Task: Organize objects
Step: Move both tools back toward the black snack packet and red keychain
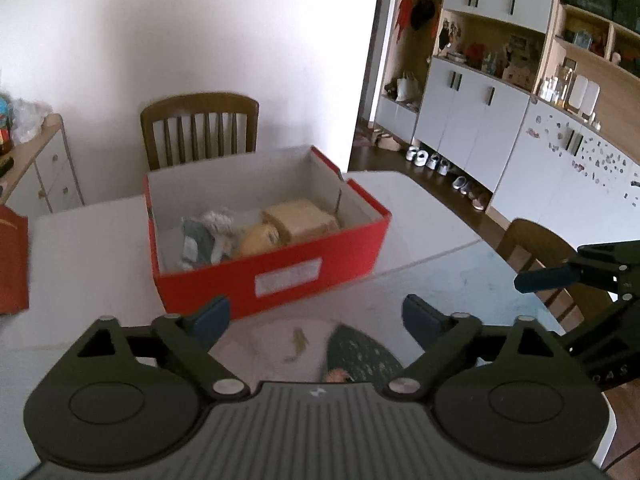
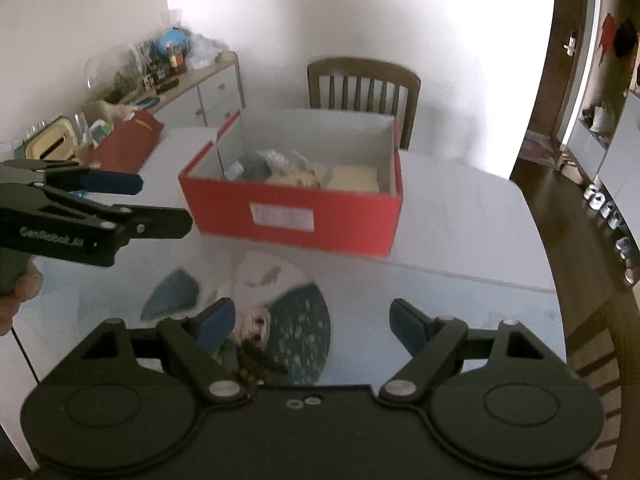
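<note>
An open red shoebox (image 1: 276,272) stands on the white table (image 1: 80,264); it also shows in the right wrist view (image 2: 296,216). Inside lie a tan cardboard box (image 1: 302,218), a yellowish soft item (image 1: 260,238) and a grey-white bundle (image 1: 208,232). My left gripper (image 1: 316,320) is open and empty, above the table in front of the box. My right gripper (image 2: 310,322) is open and empty, over a round dog-picture mat (image 2: 276,316) under the glass. The left gripper also shows at the left of the right wrist view (image 2: 160,200).
A red paper bag (image 2: 128,140) stands at the table's left. Wooden chairs stand behind the table (image 1: 200,128) and at its right (image 1: 548,256). A cluttered sideboard (image 2: 192,92) lines the left wall. Cabinets and shoes (image 1: 436,164) lie to the right.
</note>
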Action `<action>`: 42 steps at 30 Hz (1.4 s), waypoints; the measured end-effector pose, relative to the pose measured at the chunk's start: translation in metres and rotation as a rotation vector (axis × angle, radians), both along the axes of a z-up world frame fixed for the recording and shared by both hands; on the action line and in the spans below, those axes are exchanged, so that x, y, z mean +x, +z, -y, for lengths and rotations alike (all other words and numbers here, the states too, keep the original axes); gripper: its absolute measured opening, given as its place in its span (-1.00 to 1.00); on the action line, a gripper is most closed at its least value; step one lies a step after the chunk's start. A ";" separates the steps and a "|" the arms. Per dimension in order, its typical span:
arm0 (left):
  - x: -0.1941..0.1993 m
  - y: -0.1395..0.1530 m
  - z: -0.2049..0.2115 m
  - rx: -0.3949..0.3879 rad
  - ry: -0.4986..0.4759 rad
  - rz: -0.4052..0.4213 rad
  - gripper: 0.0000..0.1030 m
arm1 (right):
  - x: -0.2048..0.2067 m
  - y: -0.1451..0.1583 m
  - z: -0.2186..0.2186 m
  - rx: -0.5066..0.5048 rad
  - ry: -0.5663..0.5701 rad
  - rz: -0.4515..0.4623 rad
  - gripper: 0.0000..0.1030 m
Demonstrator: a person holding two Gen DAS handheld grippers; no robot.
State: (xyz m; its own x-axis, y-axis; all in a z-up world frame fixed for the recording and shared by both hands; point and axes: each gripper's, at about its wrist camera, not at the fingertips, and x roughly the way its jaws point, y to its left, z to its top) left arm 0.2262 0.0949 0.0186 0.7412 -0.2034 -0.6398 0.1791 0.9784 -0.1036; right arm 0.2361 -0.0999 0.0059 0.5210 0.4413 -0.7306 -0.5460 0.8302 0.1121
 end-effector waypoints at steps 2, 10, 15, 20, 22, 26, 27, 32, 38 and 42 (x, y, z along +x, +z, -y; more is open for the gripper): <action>-0.010 -0.008 0.005 -0.009 -0.003 -0.009 0.97 | -0.006 -0.007 0.005 -0.005 -0.004 -0.010 0.63; -0.033 -0.041 0.024 -0.039 -0.007 -0.056 0.99 | -0.031 -0.041 0.020 -0.043 0.005 -0.044 0.63; -0.043 -0.066 0.037 -0.047 -0.006 -0.102 0.99 | -0.044 -0.063 0.024 -0.068 0.018 -0.070 0.63; -0.045 -0.091 0.054 -0.021 -0.004 -0.144 0.99 | -0.052 -0.086 0.025 -0.103 0.029 -0.083 0.63; -0.045 -0.097 0.059 -0.009 -0.015 -0.149 0.99 | -0.054 -0.092 0.027 -0.106 0.029 -0.095 0.63; -0.046 -0.107 0.067 0.007 -0.039 -0.156 0.99 | -0.058 -0.102 0.030 -0.113 0.031 -0.108 0.63; -0.045 -0.109 0.068 0.004 -0.046 -0.155 0.99 | -0.059 -0.104 0.031 -0.113 0.031 -0.114 0.63; -0.043 -0.117 0.073 -0.012 -0.066 -0.155 0.99 | -0.062 -0.115 0.033 -0.107 0.034 -0.133 0.63; -0.040 -0.130 0.074 -0.059 -0.073 -0.192 0.99 | -0.064 -0.125 0.032 -0.114 0.025 -0.154 0.62; -0.037 -0.134 0.076 -0.060 -0.070 -0.197 0.99 | -0.064 -0.128 0.031 -0.113 0.021 -0.163 0.60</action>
State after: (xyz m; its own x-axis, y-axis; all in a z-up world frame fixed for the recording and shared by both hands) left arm 0.1891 0.0191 -0.1150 0.5860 -0.2918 -0.7560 0.2165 0.9554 -0.2009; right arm 0.1724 -0.1310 -0.1224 0.3836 0.3614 -0.8498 -0.5458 0.8311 0.1071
